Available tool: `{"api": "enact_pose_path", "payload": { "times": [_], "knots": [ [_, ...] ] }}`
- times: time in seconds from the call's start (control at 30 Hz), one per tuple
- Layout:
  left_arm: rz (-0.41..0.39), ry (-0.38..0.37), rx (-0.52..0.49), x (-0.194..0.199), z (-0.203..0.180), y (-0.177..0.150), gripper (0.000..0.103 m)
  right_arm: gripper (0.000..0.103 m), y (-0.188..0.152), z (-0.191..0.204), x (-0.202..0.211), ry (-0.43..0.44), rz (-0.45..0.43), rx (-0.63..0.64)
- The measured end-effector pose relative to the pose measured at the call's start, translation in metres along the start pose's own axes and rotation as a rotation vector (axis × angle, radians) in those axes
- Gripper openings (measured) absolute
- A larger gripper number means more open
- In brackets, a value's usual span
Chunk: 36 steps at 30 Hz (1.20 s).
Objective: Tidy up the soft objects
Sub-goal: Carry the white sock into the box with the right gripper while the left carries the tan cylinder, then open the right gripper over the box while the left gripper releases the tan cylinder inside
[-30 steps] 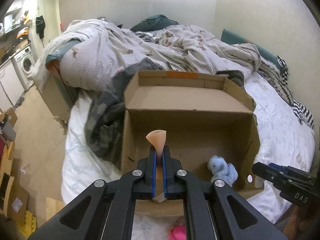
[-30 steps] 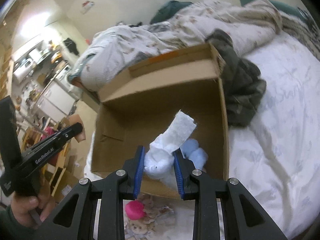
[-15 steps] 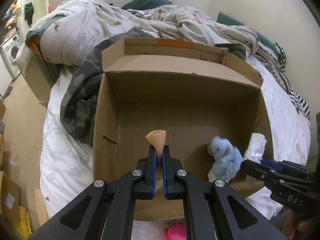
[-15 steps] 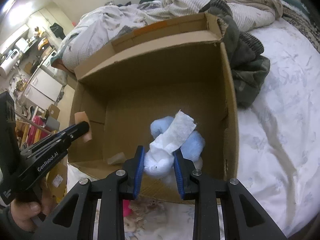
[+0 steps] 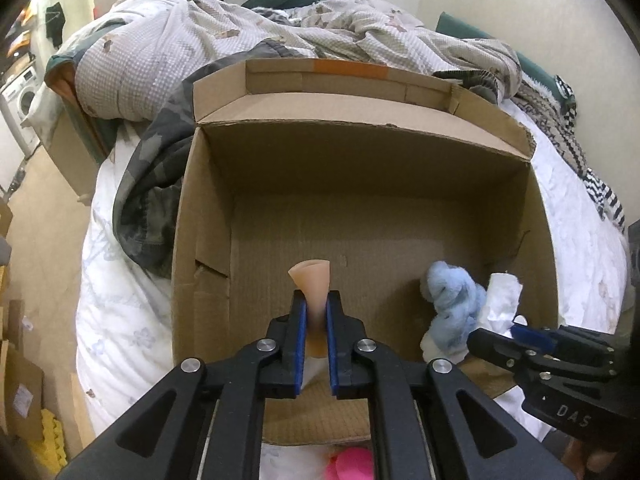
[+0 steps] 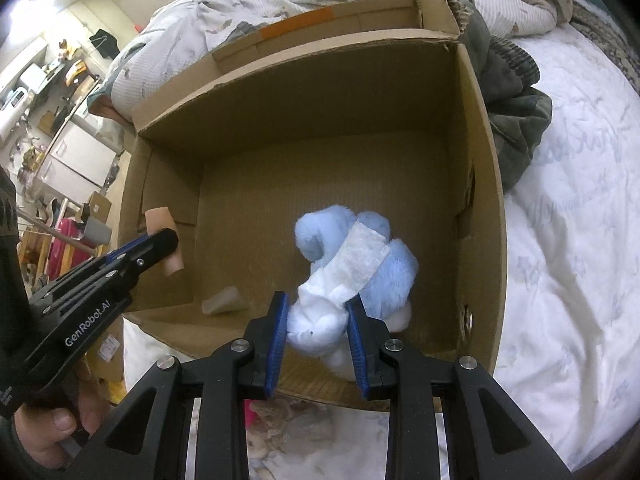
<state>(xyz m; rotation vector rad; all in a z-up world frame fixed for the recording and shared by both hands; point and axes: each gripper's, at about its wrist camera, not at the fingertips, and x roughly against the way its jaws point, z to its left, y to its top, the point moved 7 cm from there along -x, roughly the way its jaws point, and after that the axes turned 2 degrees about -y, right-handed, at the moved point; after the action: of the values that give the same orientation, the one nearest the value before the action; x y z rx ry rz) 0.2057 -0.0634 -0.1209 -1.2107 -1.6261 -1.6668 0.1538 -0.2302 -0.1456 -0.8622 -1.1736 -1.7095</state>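
Observation:
An open cardboard box [image 5: 208, 216] [image 6: 486, 184] lies on the bed. My left gripper [image 5: 315, 304] is shut on a beige soft piece [image 5: 313, 280], held over the box's near left side; it also shows in the right wrist view [image 6: 166, 246]. My right gripper [image 6: 318, 316] is shut on a white plush toy [image 6: 320, 320] with a white tag [image 6: 362, 258], held low at the box's near right, over a blue plush [image 6: 396, 268] on the box floor. The blue plush [image 5: 452, 304] and white toy [image 5: 500, 298] show in the left wrist view.
A crumpled quilt [image 5: 280, 36] and dark clothes [image 5: 148, 184] lie behind and left of the box. A pink toy [image 5: 352, 464] lies on the sheet in front of the box. A small beige piece [image 6: 222, 300] rests on the box floor. Floor clutter stands left of the bed.
Both grippers moved forward and down into the box opening. The white toy now sits lower, against the blue plush. The beige piece is now over the box's inside.

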Motion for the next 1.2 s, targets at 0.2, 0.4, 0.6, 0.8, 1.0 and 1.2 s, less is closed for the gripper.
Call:
{"api": "enact_pose_path", "payload": {
  "times": [0.2,0.4,0.6,0.8,1.0,1.2],
  "knots": [
    [0.014,0.013,0.0,-0.002,0.0,-0.001,0.02,0.03,0.0,-0.001,0.0,-0.007,0.006,-0.005],
    [0.002,0.026,-0.025,0.002,-0.005,0.0,0.06,0.03,0.0,-0.002,-0.001,-0.015,0.008,-0.009],
    [-0.036,0.054,-0.049,0.011,-0.007,0.004,0.066,0.03,0.0,-0.002,-0.002,-0.013,0.006,-0.017],
    [-0.027,0.059,-0.033,0.01,-0.004,0.004,0.066,0.03,-0.001,-0.003,-0.001,-0.01,0.004,-0.021],
    [-0.023,0.063,-0.015,0.01,-0.001,0.004,0.066,0.03,0.0,-0.004,0.001,0.003,-0.005,-0.024],
    [-0.022,0.066,-0.015,0.011,-0.001,0.004,0.066,0.081,0.002,-0.003,0.004,0.047,-0.019,-0.052]
  ]
}}
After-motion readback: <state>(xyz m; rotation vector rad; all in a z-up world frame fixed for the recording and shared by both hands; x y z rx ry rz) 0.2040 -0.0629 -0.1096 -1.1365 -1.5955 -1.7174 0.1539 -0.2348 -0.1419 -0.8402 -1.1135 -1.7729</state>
